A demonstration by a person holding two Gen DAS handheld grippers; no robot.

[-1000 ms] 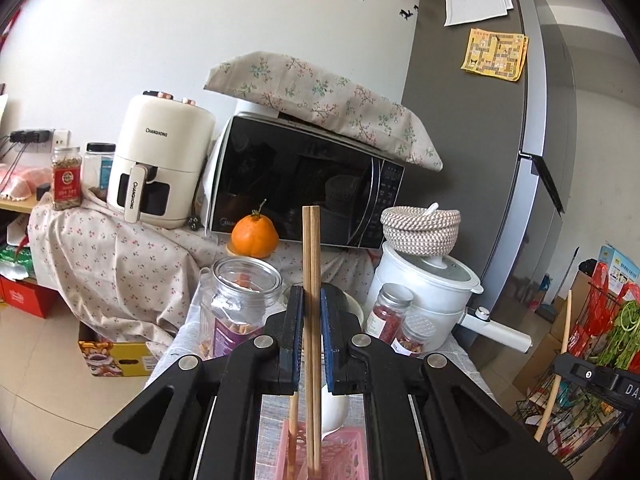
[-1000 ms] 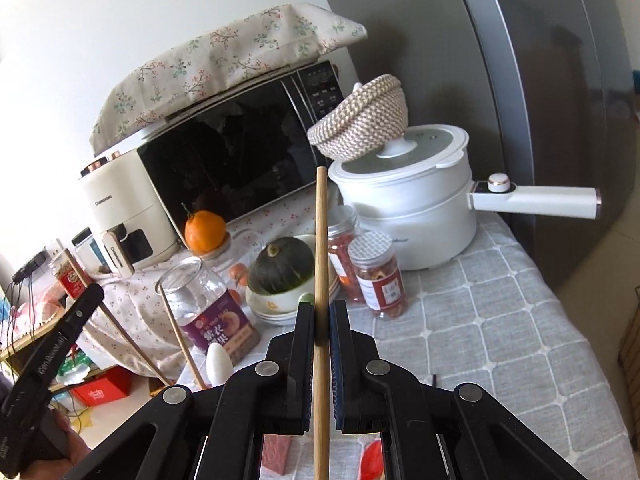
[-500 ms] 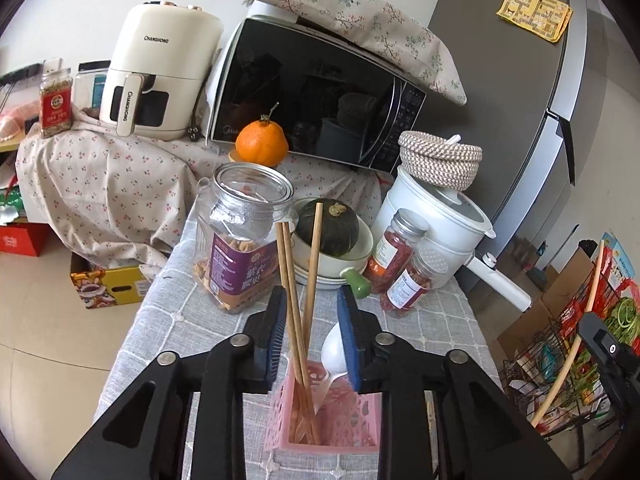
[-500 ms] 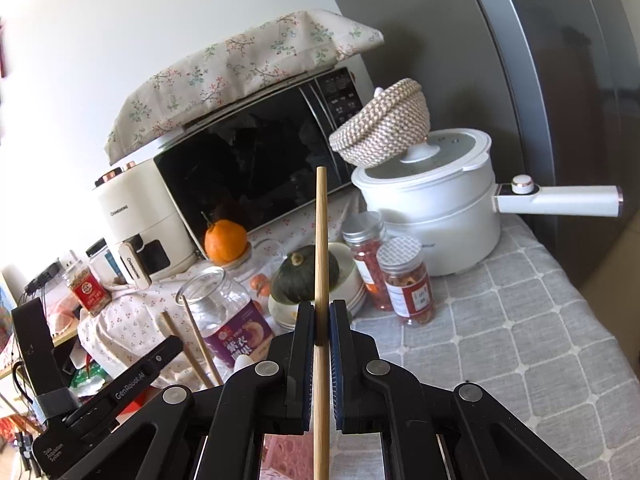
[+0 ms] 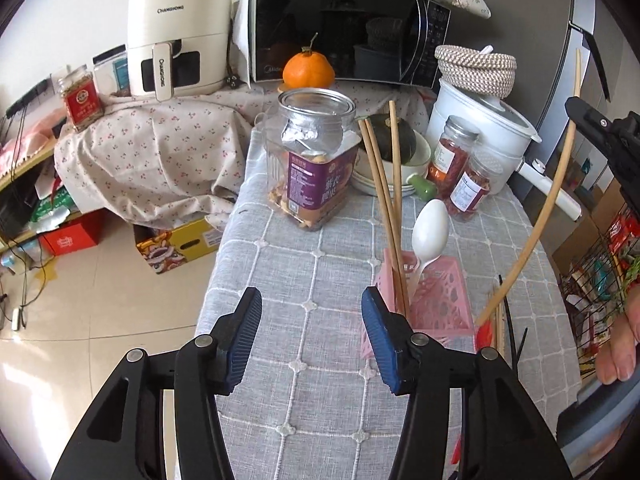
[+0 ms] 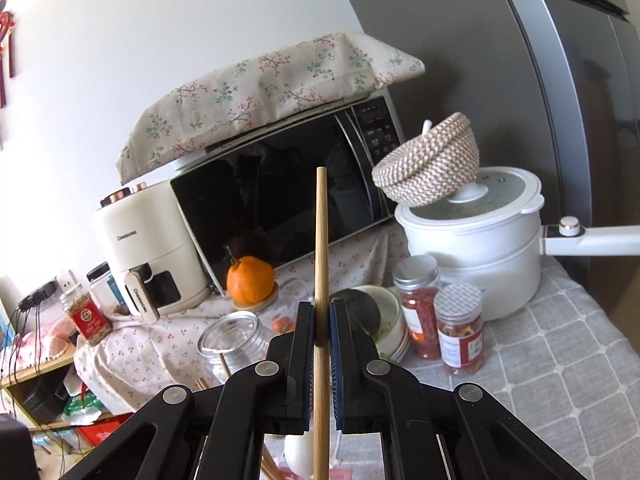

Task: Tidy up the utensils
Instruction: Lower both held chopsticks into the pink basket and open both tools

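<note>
A pink slotted basket (image 5: pixel 436 300) stands on the grey checked tablecloth (image 5: pixel 304 280). In it lean three wooden chopsticks (image 5: pixel 390 208) and a white spoon (image 5: pixel 430 226). My left gripper (image 5: pixel 310 328) hangs above the cloth just left of the basket, its jaws opening with nothing between them. My right gripper (image 6: pixel 321 320) is shut on one wooden chopstick (image 6: pixel 321 248), held upright. That chopstick (image 5: pixel 540 216) and the right gripper's black body (image 5: pixel 608 136) show at the right of the left wrist view. More utensils (image 5: pixel 500 328) lie on the cloth right of the basket.
Behind the basket stand a purple-labelled jar (image 5: pixel 316 160), stacked bowls with a dark squash (image 5: pixel 394 140), two spice jars (image 5: pixel 460 168) and a white pot (image 5: pixel 480 120) with a woven basket on it. Microwave (image 5: pixel 344 28), air fryer (image 5: pixel 176 36) and orange (image 5: pixel 308 72) stand farther back. A hand (image 5: pixel 618 344) is at right.
The left gripper let go of the chopsticks, which now stand in the pink basket, opened wide and tilted down. The right gripper moved sideways, still holding its chopstick.
</note>
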